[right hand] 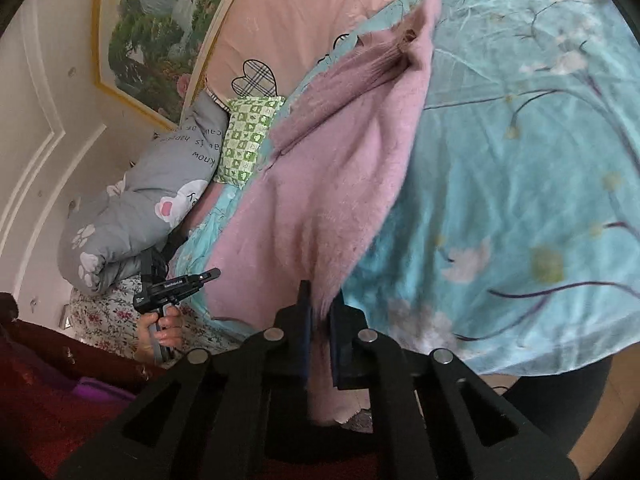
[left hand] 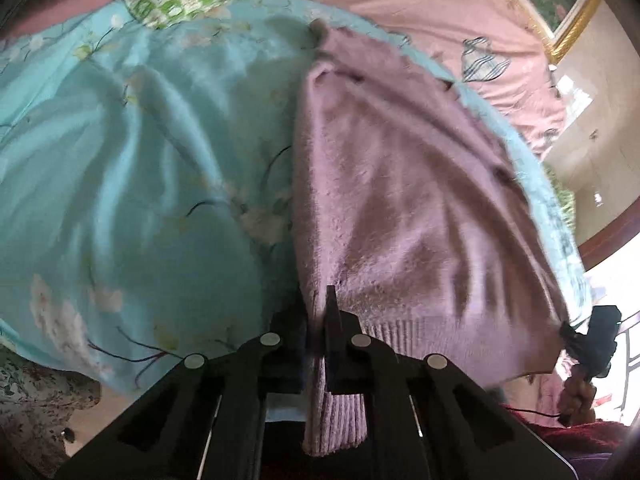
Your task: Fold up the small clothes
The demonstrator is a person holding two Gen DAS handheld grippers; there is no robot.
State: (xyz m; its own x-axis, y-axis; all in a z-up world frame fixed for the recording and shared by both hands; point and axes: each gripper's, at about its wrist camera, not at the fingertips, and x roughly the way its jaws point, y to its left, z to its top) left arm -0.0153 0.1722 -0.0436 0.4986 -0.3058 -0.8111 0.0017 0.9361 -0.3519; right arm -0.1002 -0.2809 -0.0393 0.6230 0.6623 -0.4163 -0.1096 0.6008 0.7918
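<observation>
A fuzzy mauve-pink sweater (left hand: 400, 184) lies spread on a teal floral bedsheet (left hand: 140, 160). My left gripper (left hand: 318, 320) is shut on the sweater's ribbed hem, and the ribbed cloth hangs down between its fingers. At the right edge of this view my right gripper (left hand: 568, 330) pinches the hem's other corner. In the right wrist view the sweater (right hand: 320, 184) runs away from me, and my right gripper (right hand: 320, 312) is shut on its near edge. The left gripper (right hand: 214, 274) shows at the sweater's far corner, held by a hand (right hand: 164, 328).
A green checked pillow (right hand: 248, 136) and a rolled grey quilt (right hand: 140, 208) lie near the wall. A pink cover with checked hearts (right hand: 300, 20) lies beyond the teal sheet (right hand: 520, 200). A framed painting (right hand: 160, 20) hangs on the wall. The bed's edge is just below both grippers.
</observation>
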